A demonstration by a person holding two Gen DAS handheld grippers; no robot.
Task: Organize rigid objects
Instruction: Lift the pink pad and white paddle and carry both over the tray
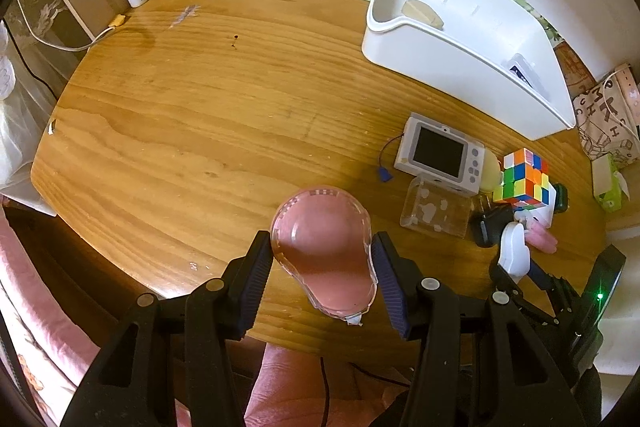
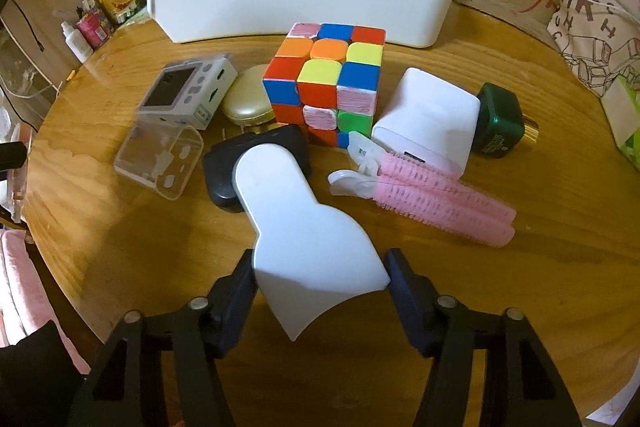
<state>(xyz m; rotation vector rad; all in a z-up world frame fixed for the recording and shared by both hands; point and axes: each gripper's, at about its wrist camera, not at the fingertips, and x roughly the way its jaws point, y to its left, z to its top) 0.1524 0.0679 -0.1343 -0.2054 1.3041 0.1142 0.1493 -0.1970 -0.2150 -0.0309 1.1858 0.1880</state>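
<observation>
Your left gripper (image 1: pixel 322 271) clamps a clear, glossy, bulb-shaped plastic shell (image 1: pixel 322 249), its ribbed pads (image 1: pixel 260 267) pressing the narrow waist from both sides, held above the wooden table (image 1: pixel 180 107).

In the right wrist view, your right gripper (image 2: pixel 322 283) stands partly open around a smooth white plastic piece (image 2: pixel 308 227), rounded at the far end and flared at the near end. Whether the pads press on the flare you cannot tell. Its rounded end lies over a matte black block (image 2: pixel 218 167).

At ten o'clock from that piece sit a clear phone-style case (image 2: pixel 160 159) and a small white camera (image 2: pixel 184 91) with a dark screen; a pale gold oval case (image 2: pixel 246 103) lies beside it. At twelve o'clock stands a Rubik's cube (image 2: pixel 326 79), some stickers scribbled pink. At two o'clock lie bristly pink hair-roller clips (image 2: pixel 436 199), a white charger block (image 2: pixel 428 115) and a dark green plug (image 2: pixel 500 123).

A long white plastic bin (image 2: pixel 304 3) sits along the far edge. Bottles and cans (image 2: pixel 92 23) crowd the ten o'clock corner.
</observation>
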